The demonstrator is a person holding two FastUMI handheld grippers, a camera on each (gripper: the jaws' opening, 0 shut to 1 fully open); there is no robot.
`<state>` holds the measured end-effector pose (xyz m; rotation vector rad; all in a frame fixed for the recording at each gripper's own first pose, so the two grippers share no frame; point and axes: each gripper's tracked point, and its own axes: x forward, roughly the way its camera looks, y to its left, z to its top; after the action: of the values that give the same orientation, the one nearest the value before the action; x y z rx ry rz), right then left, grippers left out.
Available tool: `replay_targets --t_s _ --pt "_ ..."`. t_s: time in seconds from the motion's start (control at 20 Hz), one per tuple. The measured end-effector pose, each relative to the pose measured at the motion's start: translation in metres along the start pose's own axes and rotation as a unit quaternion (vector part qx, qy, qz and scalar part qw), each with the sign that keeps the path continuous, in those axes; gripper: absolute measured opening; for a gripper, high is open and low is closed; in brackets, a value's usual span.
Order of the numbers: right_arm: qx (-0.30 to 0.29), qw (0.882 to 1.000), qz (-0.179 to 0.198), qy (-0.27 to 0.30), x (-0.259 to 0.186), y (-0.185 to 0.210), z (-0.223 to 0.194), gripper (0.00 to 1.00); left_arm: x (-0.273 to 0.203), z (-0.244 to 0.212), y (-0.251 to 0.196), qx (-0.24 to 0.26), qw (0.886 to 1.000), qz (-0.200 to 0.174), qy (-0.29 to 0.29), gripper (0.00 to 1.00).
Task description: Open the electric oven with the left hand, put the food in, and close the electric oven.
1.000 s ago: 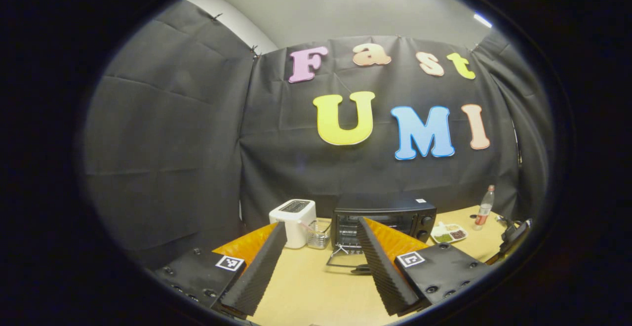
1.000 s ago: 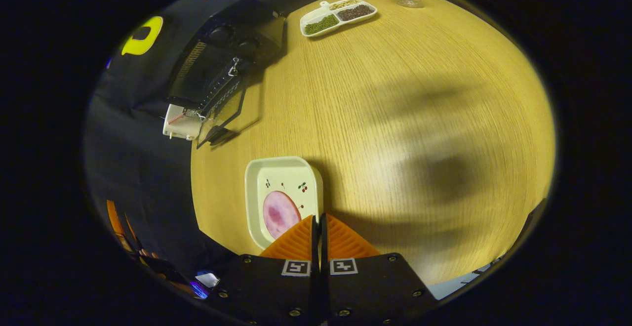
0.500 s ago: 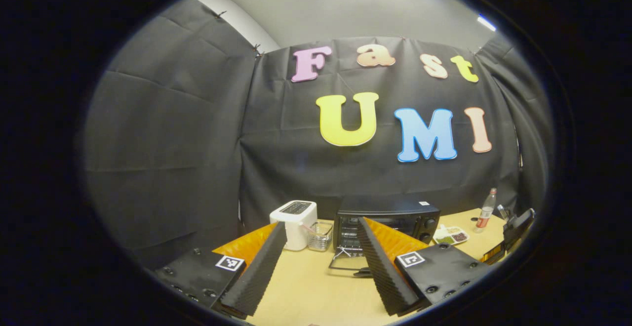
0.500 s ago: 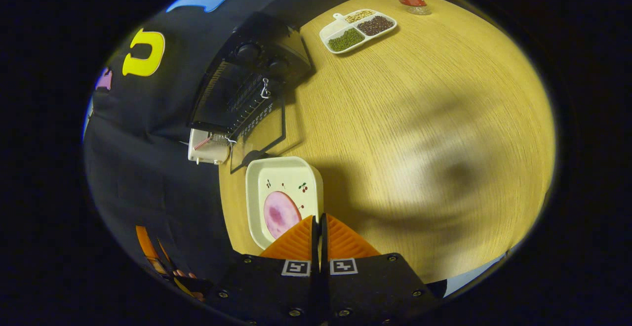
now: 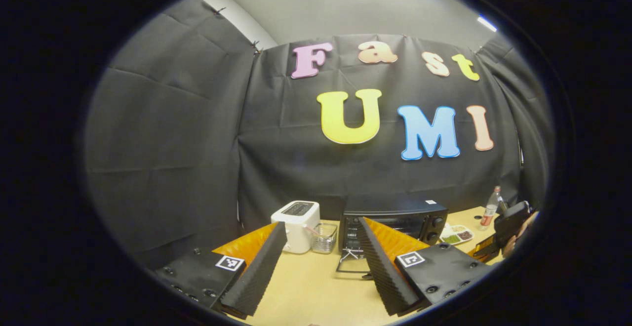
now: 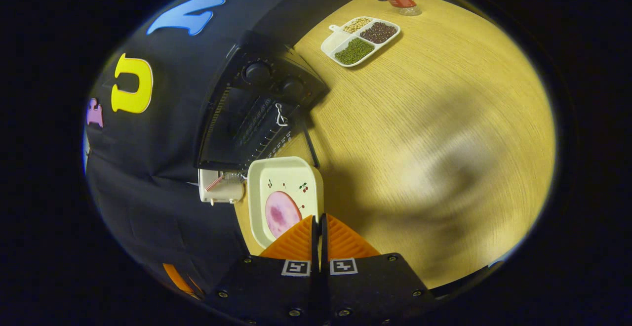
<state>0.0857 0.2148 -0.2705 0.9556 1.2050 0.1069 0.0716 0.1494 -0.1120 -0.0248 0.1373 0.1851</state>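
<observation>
My right gripper grips the rim of the cream square plate carrying a pink ham slice, held just before the black electric oven, door down. My left gripper hangs wide above the wooden surface

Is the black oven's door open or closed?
Open. The oven has its glass door folded down flat onto the table, and the wire rack inside shows.

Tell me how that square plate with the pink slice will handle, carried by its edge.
The plate looks rigid, so it should not flex. Pinched at one edge by the right tongs, it may tilt. The flat pink slice could slide.
</observation>
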Motion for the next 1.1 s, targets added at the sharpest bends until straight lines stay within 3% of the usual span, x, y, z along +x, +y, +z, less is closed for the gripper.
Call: replay_targets --t_s 0.05,0.1,0.25,0.3,0.6,0.75,1.1 --pt "0.008 1.0 0.004 -0.006 0.005 0.007 0.0 0.0 0.002 -0.001 0.002 0.001 1.0 -0.002 0.002 0.9" --pt "0.017 1.0 0.006 -0.011 0.011 0.014 0.0 0.0 0.005 -0.001 0.004 0.003 1.0 -0.004 0.002 1.0" --pt "0.044 0.998 0.01 -0.035 0.024 0.031 0.003 0.0 0.017 -0.005 0.008 0.004 1.0 -0.009 0.006 0.96" --pt "0.054 0.998 0.01 -0.043 0.028 0.035 0.004 0.0 0.02 -0.005 0.01 0.005 1.0 -0.009 0.007 1.0" --pt "0.095 0.993 0.013 -0.076 0.057 0.061 0.013 0.0 0.041 -0.011 0.029 0.018 1.0 -0.009 0.017 1.0" --pt "0.135 0.986 0.028 -0.093 0.074 0.079 0.022 0.0 0.051 -0.012 0.039 0.029 0.999 -0.008 0.017 0.96" --pt "0.208 0.965 0.047 -0.153 0.103 0.11 0.054 0.01 0.07 -0.008 0.06 0.047 0.999 0.0 0.021 1.0"
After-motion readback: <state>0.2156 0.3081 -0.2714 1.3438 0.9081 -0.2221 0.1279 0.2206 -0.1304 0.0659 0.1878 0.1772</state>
